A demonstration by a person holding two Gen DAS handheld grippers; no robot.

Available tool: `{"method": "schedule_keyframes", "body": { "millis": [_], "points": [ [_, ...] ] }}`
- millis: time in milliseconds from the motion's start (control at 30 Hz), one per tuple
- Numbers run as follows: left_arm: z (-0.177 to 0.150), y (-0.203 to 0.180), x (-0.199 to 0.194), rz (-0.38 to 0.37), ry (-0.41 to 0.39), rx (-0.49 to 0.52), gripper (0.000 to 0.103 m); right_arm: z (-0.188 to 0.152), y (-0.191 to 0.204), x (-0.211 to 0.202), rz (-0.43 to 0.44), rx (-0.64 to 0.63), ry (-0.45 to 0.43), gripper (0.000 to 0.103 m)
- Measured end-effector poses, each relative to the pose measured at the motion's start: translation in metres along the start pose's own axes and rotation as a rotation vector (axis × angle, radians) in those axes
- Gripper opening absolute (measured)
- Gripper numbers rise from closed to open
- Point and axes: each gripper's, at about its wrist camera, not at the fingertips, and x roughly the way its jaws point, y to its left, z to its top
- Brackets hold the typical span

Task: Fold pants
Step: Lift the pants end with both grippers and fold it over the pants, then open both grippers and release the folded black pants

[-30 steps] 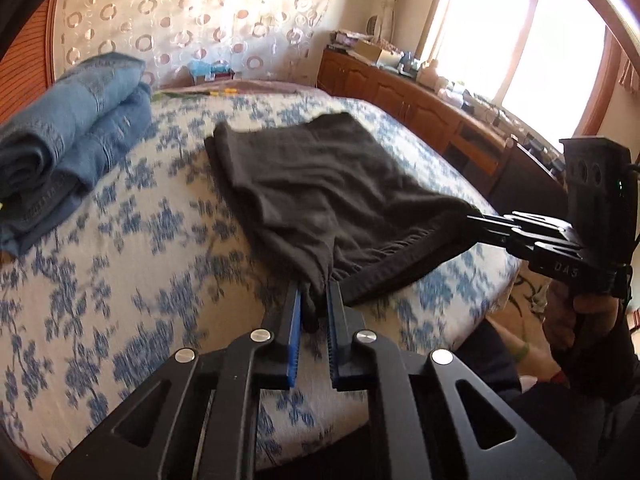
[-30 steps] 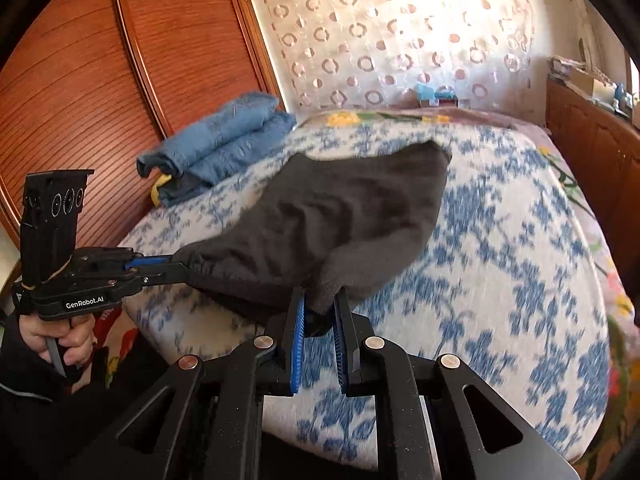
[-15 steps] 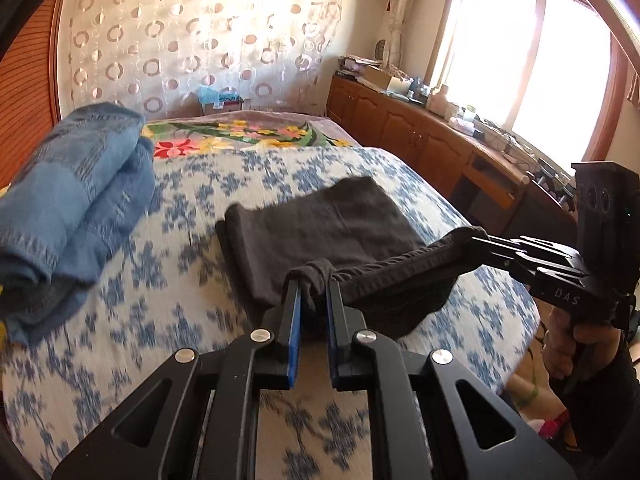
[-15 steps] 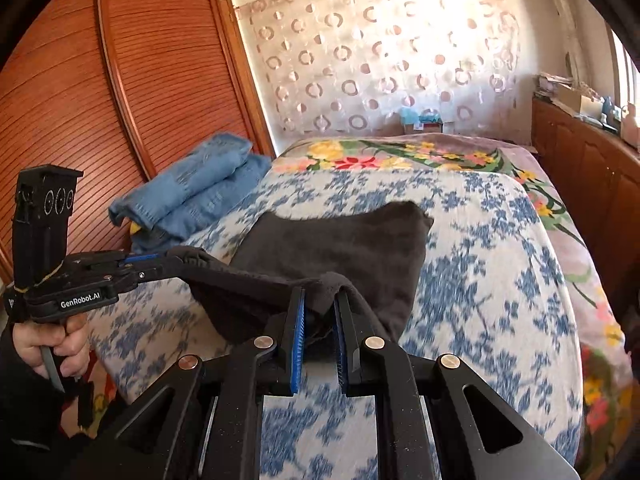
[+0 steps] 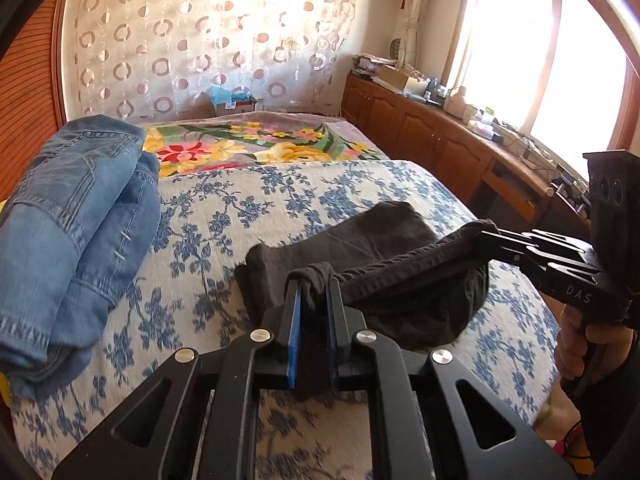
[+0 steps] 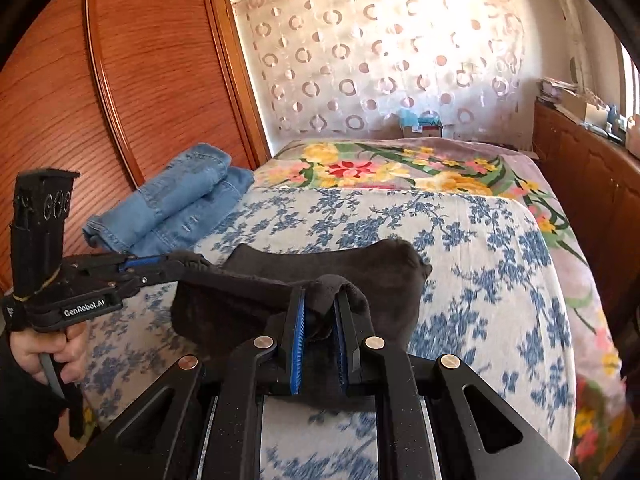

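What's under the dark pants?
Under the dark pants lies the blue-flowered bedspread. Both claws, left and right, lift the near edge over the rest. Anything beneath is hidden.

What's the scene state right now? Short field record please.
surface: bed with blue floral cover
garment: dark pants, near edge lifted, far part lying on the bed
left gripper: jaws shut on pants edge
right gripper: jaws shut on pants edge
other: folded jeans at left side of the bed, apart from the pants
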Motion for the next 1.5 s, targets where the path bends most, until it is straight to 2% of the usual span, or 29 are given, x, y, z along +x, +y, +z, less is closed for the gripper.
{"method": "schedule_keyframes", "body": {
  "millis": [433, 500, 600, 667, 733, 800, 967, 1133, 1267, 1433, 1500],
  "points": [
    [0.026, 0.015, 0.048, 0.022, 0.059, 0.008, 0.013, 0.027, -0.018, 0.050, 0.002, -0.011, 0.080, 0.014],
    [0.027, 0.018, 0.051, 0.016, 0.061, 0.002, 0.016, 0.029, -0.021, 0.051, 0.007, -0.005, 0.085, 0.017],
    [0.029, 0.020, 0.051, 0.024, 0.055, 0.006, 0.025, 0.030, -0.022, 0.052, 0.014, -0.015, 0.081, 0.019],
    [0.029, 0.022, 0.050, 0.029, 0.049, 0.008, 0.043, 0.030, -0.022, 0.050, 0.005, -0.027, 0.078, 0.025],
    [0.028, 0.025, 0.048, 0.019, 0.045, 0.007, 0.053, 0.029, -0.024, 0.048, -0.024, -0.044, 0.073, 0.031],
    [0.026, 0.027, 0.048, 0.012, 0.051, 0.007, 0.054, 0.028, -0.025, 0.043, -0.036, -0.052, 0.067, 0.035],
    [0.015, 0.025, 0.051, 0.021, 0.072, 0.015, 0.054, 0.024, -0.028, 0.035, -0.031, -0.064, 0.075, 0.036],
    [0.009, 0.027, 0.055, 0.024, 0.100, 0.023, 0.054, 0.024, -0.021, 0.048, -0.017, -0.129, 0.138, 0.037],
    [0.007, 0.029, 0.057, 0.030, 0.107, 0.020, 0.054, 0.029, -0.017, 0.070, -0.061, -0.171, 0.191, 0.037],
    [0.005, 0.030, 0.056, 0.037, 0.110, 0.023, 0.054, 0.043, -0.019, 0.084, -0.132, -0.177, 0.162, 0.037],
    [0.004, 0.030, 0.053, 0.036, 0.108, 0.024, 0.054, 0.045, -0.022, 0.082, -0.131, -0.147, 0.148, 0.037]
  ]
}}
